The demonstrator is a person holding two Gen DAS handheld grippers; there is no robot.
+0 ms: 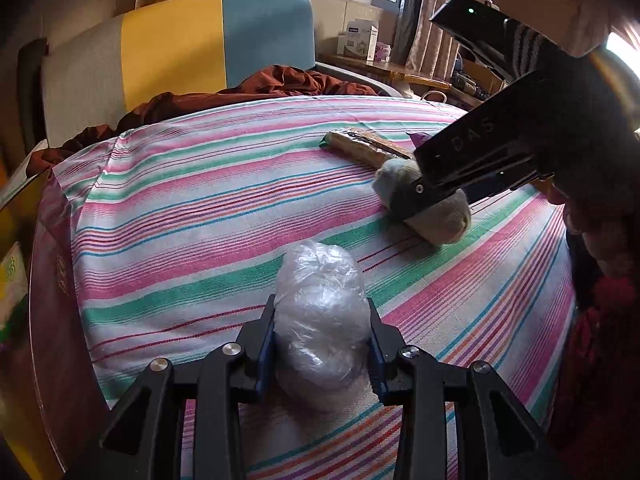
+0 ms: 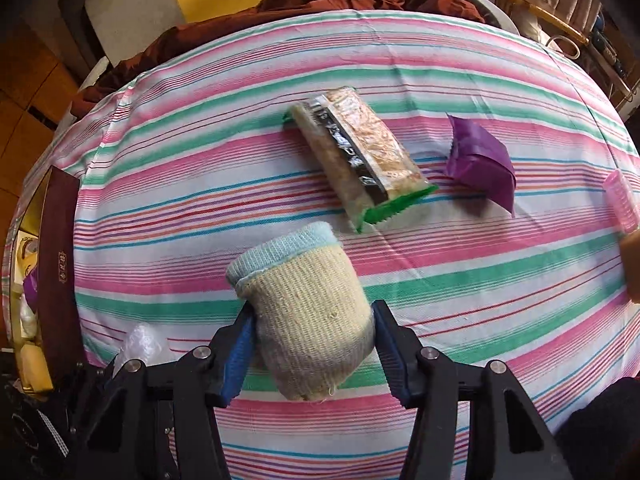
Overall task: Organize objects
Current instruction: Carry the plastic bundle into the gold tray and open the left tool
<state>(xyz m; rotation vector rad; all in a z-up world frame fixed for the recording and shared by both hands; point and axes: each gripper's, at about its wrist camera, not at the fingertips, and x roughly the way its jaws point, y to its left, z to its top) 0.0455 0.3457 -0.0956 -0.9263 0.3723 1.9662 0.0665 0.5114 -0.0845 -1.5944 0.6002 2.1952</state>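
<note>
My left hand-held gripper (image 1: 322,344) is clamped on the plastic-wrapped bundle (image 1: 320,312), low over the striped surface (image 1: 200,216). The right hand-held gripper (image 2: 314,354) straddles the rolled sock (image 2: 304,320), pads against its sides; I judge a grip forming, ready for sorting.

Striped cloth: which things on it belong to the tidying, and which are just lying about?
For the job:
plastic bag bundle
rolled sock
snack packet
purple packet

Lying about:
brown blanket
white box
</note>
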